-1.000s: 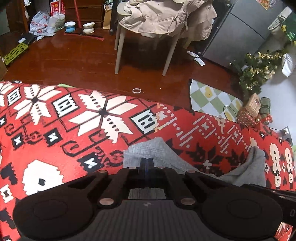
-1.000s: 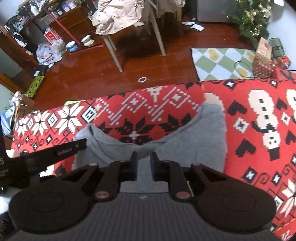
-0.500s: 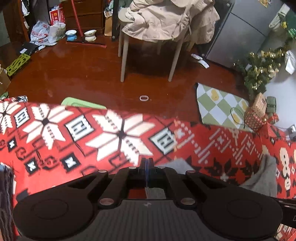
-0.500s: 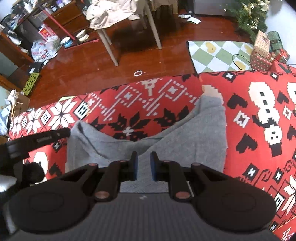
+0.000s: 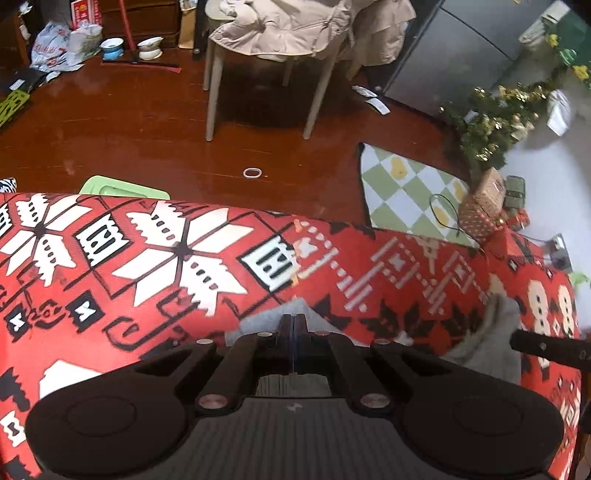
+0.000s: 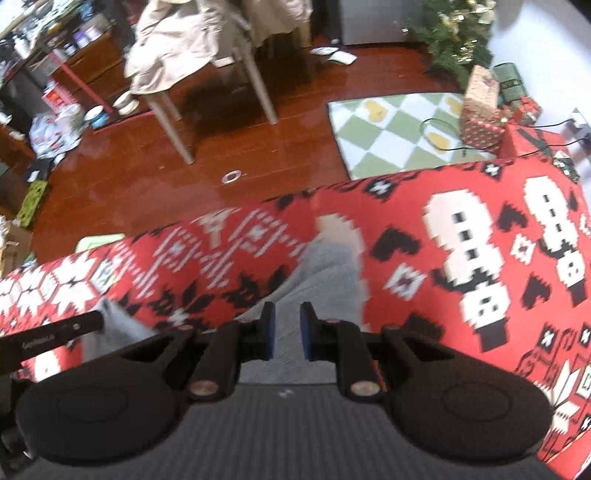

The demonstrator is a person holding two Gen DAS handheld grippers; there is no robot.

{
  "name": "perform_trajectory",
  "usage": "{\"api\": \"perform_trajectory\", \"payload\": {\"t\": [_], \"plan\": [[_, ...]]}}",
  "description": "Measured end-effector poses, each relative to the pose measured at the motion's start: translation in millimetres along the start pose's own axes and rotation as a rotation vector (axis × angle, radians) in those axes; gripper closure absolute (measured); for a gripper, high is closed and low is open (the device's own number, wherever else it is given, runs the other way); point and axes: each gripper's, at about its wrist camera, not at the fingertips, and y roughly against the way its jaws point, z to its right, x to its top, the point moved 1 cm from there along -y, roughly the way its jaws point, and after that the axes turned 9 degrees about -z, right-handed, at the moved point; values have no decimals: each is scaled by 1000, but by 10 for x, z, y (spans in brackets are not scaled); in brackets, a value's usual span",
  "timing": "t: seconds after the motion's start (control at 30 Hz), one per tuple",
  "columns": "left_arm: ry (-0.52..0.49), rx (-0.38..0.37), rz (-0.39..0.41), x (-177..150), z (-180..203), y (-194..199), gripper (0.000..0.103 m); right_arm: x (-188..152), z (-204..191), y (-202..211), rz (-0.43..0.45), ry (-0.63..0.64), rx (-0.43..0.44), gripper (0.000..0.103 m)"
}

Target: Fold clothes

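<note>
Coat-draped chair, checkered mat, Christmas tree

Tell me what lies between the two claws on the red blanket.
Left wrist view: only bare red patterned blanket separates the left claw from the right claw; grey garment ends sit at each.

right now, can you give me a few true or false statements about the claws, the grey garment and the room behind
1. The left claw is closed on the grey garment. True.
2. The right claw is clamped tight. False: its jaws stand apart, with grey cloth showing between them.
3. The garment lies on a red patterned blanket. True.
4. The chair on the wooden floor is bare. False: a beige coat is draped over it.
5. A plain blue rug lies on the floor. False: the rug is green and white checked.
</note>
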Motion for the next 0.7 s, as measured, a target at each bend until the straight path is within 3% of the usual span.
{"api": "perform_trajectory", "payload": {"t": [0.2,0.37,0.53,0.7], "plan": [[-11,27,13,89,48,-16,102,147,244,-184,13,-24,-42,86],[-9,38,7,166,22,-74,102,268,220,-321,35,16,-41,87],[36,26,13,189,-60,-14,102,350,155,-378,47,59,-73,86],[68,5,30,127,-125,191,102,411,218,-286,76,22,-70,86]]}}
